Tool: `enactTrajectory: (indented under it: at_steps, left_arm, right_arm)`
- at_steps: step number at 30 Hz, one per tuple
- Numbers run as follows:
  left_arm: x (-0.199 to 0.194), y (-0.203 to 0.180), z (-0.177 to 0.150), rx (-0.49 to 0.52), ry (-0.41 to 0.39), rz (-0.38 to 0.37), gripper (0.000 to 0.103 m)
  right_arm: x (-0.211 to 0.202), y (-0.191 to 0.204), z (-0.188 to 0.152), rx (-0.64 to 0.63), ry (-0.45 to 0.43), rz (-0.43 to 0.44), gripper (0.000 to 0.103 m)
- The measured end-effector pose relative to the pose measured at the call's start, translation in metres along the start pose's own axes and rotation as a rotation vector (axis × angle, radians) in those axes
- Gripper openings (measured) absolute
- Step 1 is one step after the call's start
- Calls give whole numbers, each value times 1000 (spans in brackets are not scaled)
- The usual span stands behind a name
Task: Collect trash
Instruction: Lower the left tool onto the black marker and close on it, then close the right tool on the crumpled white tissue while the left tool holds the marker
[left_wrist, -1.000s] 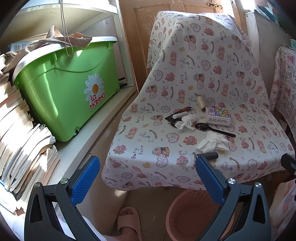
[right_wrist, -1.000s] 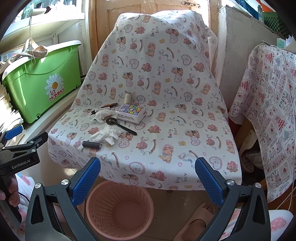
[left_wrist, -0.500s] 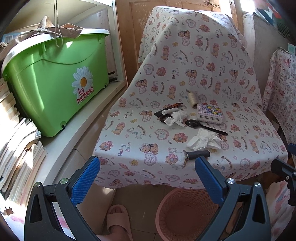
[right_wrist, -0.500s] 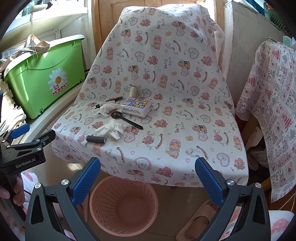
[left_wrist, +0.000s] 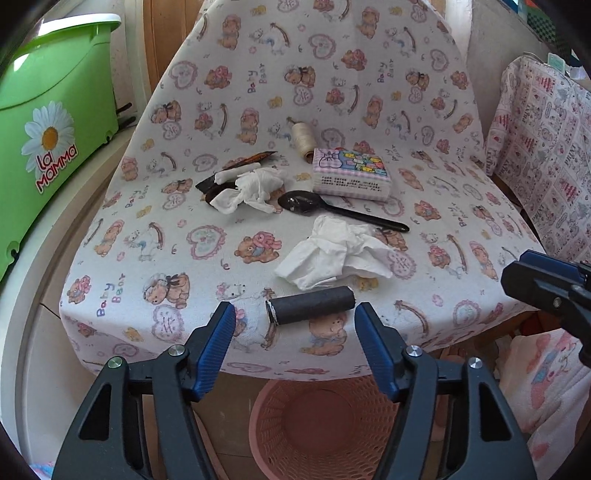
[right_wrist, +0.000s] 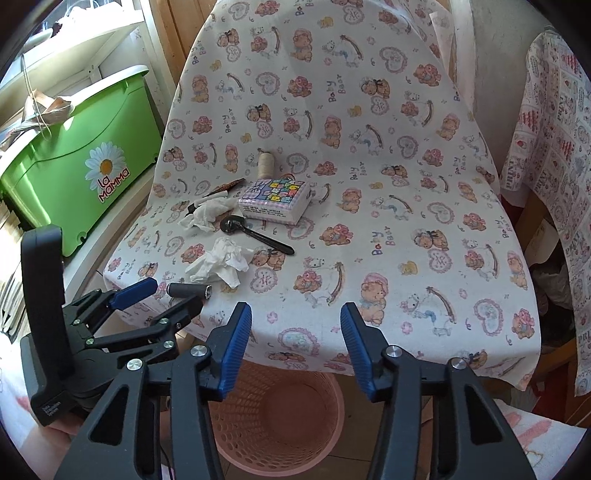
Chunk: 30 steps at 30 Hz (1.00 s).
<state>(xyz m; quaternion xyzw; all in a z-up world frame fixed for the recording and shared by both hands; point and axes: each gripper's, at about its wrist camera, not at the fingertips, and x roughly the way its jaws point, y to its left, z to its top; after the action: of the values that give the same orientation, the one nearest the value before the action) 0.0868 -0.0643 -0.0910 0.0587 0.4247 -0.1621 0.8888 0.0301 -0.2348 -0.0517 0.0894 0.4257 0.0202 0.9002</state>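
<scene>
Left hand-held gripper (left_wrist: 294, 317), jaws wide, should straddle the short black cylindrical tube (left_wrist: 310, 305) squarely before closing gently.

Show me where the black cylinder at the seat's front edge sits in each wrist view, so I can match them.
Left wrist view: the black cylinder lies lower centre, just ahead of the open left gripper.
Right wrist view: it is lower left, between the left gripper's fingers.
Shared landmark: the crumpled white tissue right behind it, also seen in the right view.
</scene>
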Motion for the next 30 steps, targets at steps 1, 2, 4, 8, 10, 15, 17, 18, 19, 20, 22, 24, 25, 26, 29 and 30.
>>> enactTrajectory:
  at_steps: [1,2,4,8,10,15,17,18,19,20,22,24,25,26,29,30]
  left_arm:
    - [1,1,0,-8,-7,-2,63]
    - [1,2,0,-7,-16,-4,62]
    - [2,1,0,-8,-24,-23,60]
    - [3,0,3,-17,-45,-49,47]
    - [2,-1,4,-27,-48,-77,38]
    - [-9,5,7,-57,-57,-96,14]
    - [-16,10,10,-72,-75,-103,10]
    - [-20,13,12,-81,-84,-103,10]
    - [-23,16,13,-90,-90,-101,9]
    - [-27,19,14,-100,-94,-105,9]
    - [-34,27,15,-128,-102,-123,9]
    - [-40,33,16,-149,-108,-135,8]
    - [-43,35,16,-153,-112,-118,8]
    - [-45,37,16,-157,-121,-97,8]
    - [-52,43,15,-160,-167,-16,8]
    - [-54,45,16,-153,-178,8,8]
  right_arm:
    - [1,0,1,0,2,1,47]
    - [2,0,1,2,4,4,47]
    - [2,0,1,6,4,8,47]
    - [2,0,1,2,4,6,47]
    - [3,0,1,-3,3,4,47]
    - [4,1,3,-2,-8,13,47]
    - [6,4,4,-3,-11,21,47]
    - [8,6,6,-5,-9,27,47]
    - [11,8,7,-6,-6,37,45]
    - [13,11,9,-7,-3,52,43]
    - [19,17,13,-13,5,81,42]
    - [25,25,17,-22,11,103,42]
    - [29,29,19,-27,15,120,42]
    - [33,33,22,-29,18,130,42]
    - [50,46,30,-44,21,135,42]
    - [58,50,31,-49,29,137,42]
